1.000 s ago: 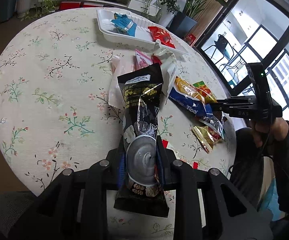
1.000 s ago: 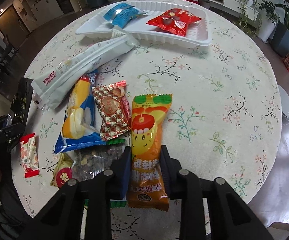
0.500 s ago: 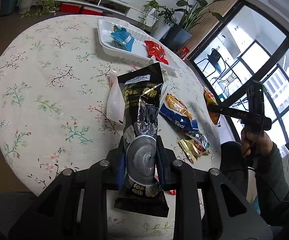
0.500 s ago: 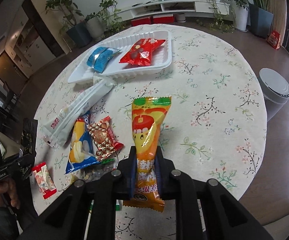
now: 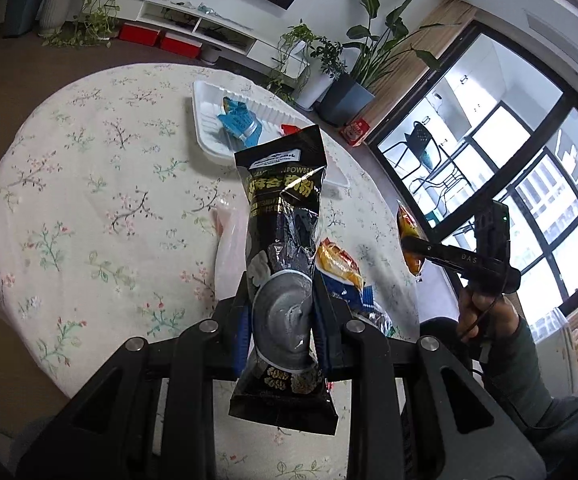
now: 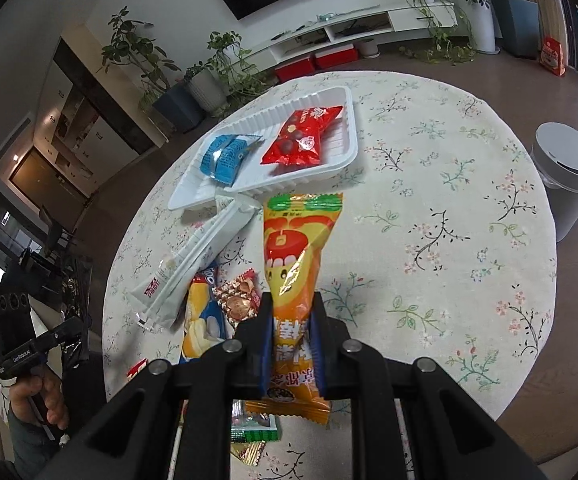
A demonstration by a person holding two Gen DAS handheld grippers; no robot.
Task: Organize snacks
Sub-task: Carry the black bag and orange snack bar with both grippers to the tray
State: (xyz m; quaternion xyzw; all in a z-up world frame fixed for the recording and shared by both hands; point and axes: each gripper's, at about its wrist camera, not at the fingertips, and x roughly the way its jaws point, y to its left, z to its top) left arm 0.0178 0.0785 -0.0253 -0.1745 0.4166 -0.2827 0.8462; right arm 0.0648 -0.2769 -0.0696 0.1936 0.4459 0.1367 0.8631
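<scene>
Both packets have come up off the desk [image 6: 469,184] since a second ago: the orange packet [image 6: 295,264], which lay flat among the loose snacks with the right gripper [image 6: 292,344] just closing on it, now hangs clear in the air, and the black pouch [image 5: 285,240] in the left gripper [image 5: 283,316] rides higher, so more of the round floral cloth shows beneath it. I judge this to be the carry step, with two snacks lifted at once and the white tray [image 6: 347,128] at the far side of the desk the likely place for them. That tray already holds a red packet [image 6: 301,138] and a blue packet [image 6: 225,156], with bare space left around them. The left jaws are clamped on the lower part of the black pouch, the right jaws on the lower half of the orange packet. The right wrist view shows what is left to sort: a long white sleeve [image 6: 193,264] lying just beside the tray's near edge, a blue-and-yellow bag [image 6: 203,320] and a small brown-gold packet [image 6: 237,300] touching it. In the left wrist view the pouch hides much of the tray, but it alone shows the right gripper from outside, with the orange packet dangling past the desk's edge.
</scene>
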